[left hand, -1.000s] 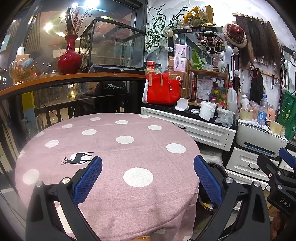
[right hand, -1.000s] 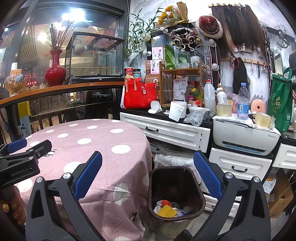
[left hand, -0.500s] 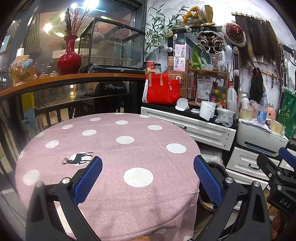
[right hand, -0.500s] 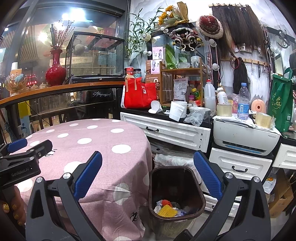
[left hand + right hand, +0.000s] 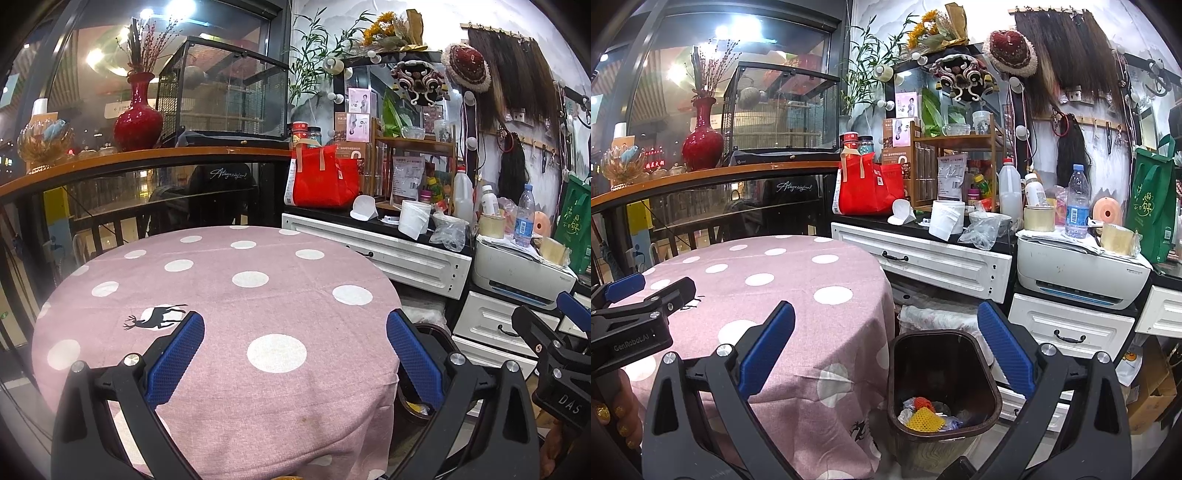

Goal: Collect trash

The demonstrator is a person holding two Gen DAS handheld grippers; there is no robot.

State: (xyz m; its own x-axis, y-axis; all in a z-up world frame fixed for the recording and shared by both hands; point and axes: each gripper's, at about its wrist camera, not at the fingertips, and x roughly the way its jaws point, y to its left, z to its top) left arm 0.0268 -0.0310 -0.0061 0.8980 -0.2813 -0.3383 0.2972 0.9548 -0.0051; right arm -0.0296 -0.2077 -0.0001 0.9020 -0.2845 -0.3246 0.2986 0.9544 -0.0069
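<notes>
A dark brown trash bin (image 5: 986, 373) stands on the floor right of the round table; in it lie yellow, red and pale scraps of trash (image 5: 925, 415). My right gripper (image 5: 886, 354) is open and empty, held above the table edge and the bin. My left gripper (image 5: 295, 354) is open and empty over the pink polka-dot tablecloth (image 5: 221, 295), which carries no loose items. In the left wrist view the bin (image 5: 436, 332) shows only partly behind my right finger. The left gripper also appears at the left edge of the right wrist view (image 5: 639, 299).
White drawer cabinets (image 5: 923, 258) with a cluttered black top stand behind the bin: a red bag (image 5: 868, 188), paper cup (image 5: 945, 219), bottles, tape rolls. A white printer (image 5: 1078, 273) sits to the right. A railing with a wooden ledge (image 5: 147, 158) and red vase (image 5: 138, 114) runs behind the table.
</notes>
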